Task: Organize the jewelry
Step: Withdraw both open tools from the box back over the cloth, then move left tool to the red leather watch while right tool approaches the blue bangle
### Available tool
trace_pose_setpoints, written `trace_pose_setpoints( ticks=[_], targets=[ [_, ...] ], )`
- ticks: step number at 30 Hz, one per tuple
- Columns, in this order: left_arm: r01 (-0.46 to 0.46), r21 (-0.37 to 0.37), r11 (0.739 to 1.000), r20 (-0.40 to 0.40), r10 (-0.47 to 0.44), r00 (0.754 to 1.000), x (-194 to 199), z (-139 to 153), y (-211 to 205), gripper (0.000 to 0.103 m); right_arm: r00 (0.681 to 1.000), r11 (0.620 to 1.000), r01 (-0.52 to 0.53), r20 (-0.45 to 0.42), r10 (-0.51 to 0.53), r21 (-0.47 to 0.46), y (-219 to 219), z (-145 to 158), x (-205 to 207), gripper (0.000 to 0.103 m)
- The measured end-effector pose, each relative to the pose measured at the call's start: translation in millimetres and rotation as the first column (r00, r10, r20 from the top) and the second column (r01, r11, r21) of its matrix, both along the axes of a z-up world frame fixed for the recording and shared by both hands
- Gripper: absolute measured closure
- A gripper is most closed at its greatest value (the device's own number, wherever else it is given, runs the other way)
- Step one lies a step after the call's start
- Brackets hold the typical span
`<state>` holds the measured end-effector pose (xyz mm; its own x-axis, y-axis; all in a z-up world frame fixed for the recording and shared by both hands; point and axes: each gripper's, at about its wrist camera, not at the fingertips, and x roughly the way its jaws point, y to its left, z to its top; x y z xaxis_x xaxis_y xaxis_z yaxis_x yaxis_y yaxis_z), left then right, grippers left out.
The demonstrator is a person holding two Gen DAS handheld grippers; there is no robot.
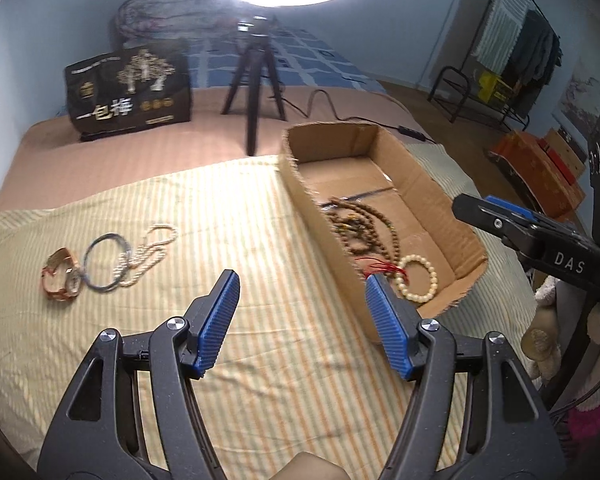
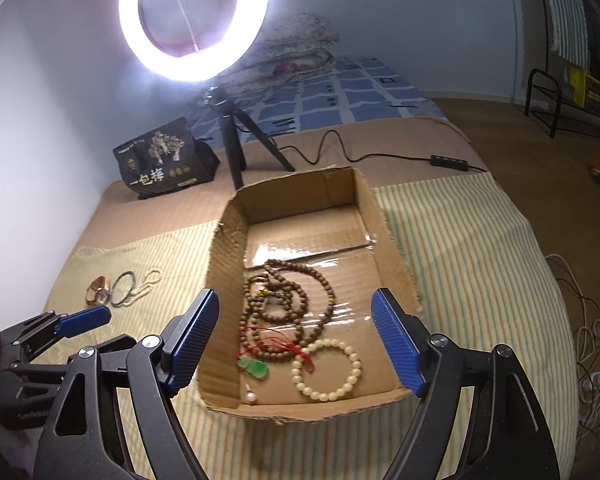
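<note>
An open cardboard box (image 2: 224, 280) lies on a striped cloth (image 1: 220, 220). Inside it are brown wooden bead strands (image 2: 284, 304), a cream bead bracelet (image 2: 328, 368) and a green pendant on red cord (image 2: 254, 368). Left of the box, on the cloth, lie a gold watch (image 1: 60, 276), a blue-grey cord bracelet (image 1: 104, 264) and a pearl strand (image 1: 152, 252). My left gripper (image 1: 302, 280) hovers open and empty over the cloth, between that pile and the box. My right gripper (image 2: 296, 300) is open and empty above the box's near end.
A lit ring light (image 2: 192, 20) on a black tripod (image 1: 256, 88) stands behind the box, with a black printed bag (image 1: 128, 88) to its left. A cable with an inline switch (image 2: 448, 162) runs across the bed. The bed edge drops off at the right.
</note>
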<state>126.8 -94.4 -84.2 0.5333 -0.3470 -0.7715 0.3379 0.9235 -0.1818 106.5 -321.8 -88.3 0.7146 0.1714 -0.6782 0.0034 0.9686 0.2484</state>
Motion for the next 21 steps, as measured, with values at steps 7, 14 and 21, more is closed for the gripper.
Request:
trace_pose_setpoints(
  ticks=[7, 14, 21],
  targets=[
    [-0.086, -0.02, 0.996, 0.008, 0.086, 0.996, 5.2, 5.2, 44.0, 0.035, 0.999, 0.999, -0.042, 0.003, 0.042, 0.01, 26.8, 0.1, 8.1, 0.024],
    [-0.164, -0.035, 0.986, 0.009, 0.165, 0.986, 11.1, 6.5, 84.3, 0.035, 0.996, 0.996, -0.092, 0.004, 0.092, 0.004, 56.4, -1.3, 17.8, 0.024],
    [-0.236, -0.037, 0.971, 0.008, 0.236, 0.972, 17.0, 5.8, 119.9, 0.035, 0.989, 0.989, -0.148, 0.006, 0.148, 0.005, 86.4, -1.1, 25.2, 0.024]
  ],
)
